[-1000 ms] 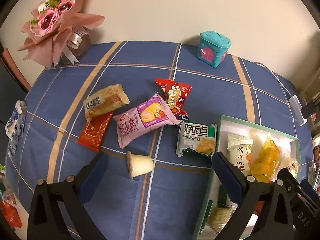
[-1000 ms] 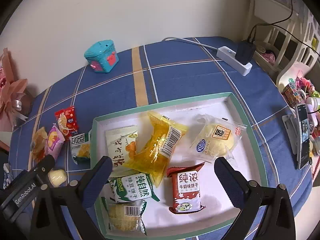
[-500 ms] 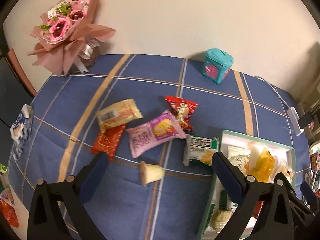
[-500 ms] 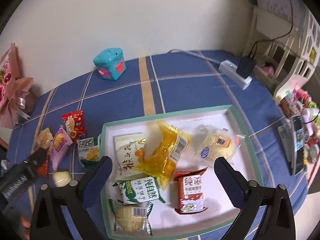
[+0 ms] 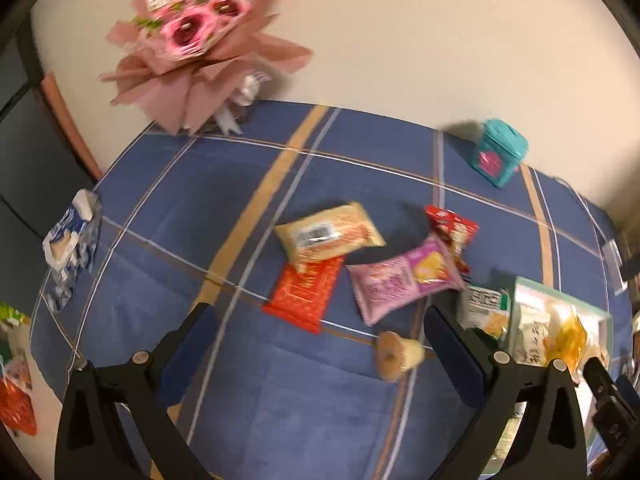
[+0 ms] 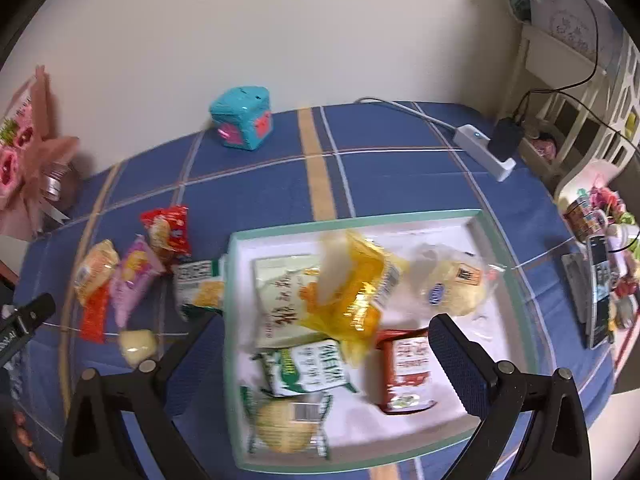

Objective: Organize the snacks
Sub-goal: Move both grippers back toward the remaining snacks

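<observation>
Both views have been pulled back and swung leftward — the bouquet (image 5: 200, 36) is now large at upper left. The left gripper (image 5: 320, 344) and right gripper (image 6: 320, 352) are spread wide, empty. Six snacks remain loose mid-frame beside the tray (image 6: 496, 240), where seven lie; another pick is likely being lined up.

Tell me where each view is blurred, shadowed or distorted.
Left wrist view: motion blur smears the bouquet and pink snack pack; the teal box throws a dark shadow on the wall; fisheye bends the tablecloth stripes. Right wrist view: the yellow pack in the tray is smeared; dark vignette at the corners.
</observation>
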The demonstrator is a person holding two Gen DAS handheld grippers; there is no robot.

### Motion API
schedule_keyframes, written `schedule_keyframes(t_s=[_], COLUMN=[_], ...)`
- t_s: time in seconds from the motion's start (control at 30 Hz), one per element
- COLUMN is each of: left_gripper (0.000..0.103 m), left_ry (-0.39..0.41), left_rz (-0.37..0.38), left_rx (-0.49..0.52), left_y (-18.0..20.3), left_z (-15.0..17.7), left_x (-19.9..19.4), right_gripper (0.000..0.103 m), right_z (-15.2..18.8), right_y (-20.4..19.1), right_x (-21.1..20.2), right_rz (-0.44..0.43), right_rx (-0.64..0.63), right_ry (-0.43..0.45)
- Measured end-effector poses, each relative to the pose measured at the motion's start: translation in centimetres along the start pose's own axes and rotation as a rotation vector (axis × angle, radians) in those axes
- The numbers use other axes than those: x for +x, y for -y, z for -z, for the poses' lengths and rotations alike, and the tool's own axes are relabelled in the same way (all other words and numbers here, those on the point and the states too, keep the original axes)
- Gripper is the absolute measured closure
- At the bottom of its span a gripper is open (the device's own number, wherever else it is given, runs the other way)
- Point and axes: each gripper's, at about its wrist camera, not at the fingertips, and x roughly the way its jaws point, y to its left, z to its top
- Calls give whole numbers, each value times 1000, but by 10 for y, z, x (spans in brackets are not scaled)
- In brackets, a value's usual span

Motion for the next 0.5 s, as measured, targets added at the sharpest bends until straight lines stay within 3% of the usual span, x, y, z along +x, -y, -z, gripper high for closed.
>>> schedule_keyframes(t_s=[0.13, 0.3, 0.5], left_gripper=[0, 0, 0], left_ry=[-3, -16, -42], left_rz=[-13, -12, -4], left_rx=[-68, -143, -145], left_y=[-34, -66, -80], left_z=[3, 6, 8], left_x=[5, 15, 28], right_gripper=[0, 0, 0], right_z=[-2, 2, 11], right_y=[-16, -54, -100], right_x=[-6, -7, -2], right_rz=[-66, -59, -118], right_rx=[6, -103, -193], right_ry=[18, 35, 20])
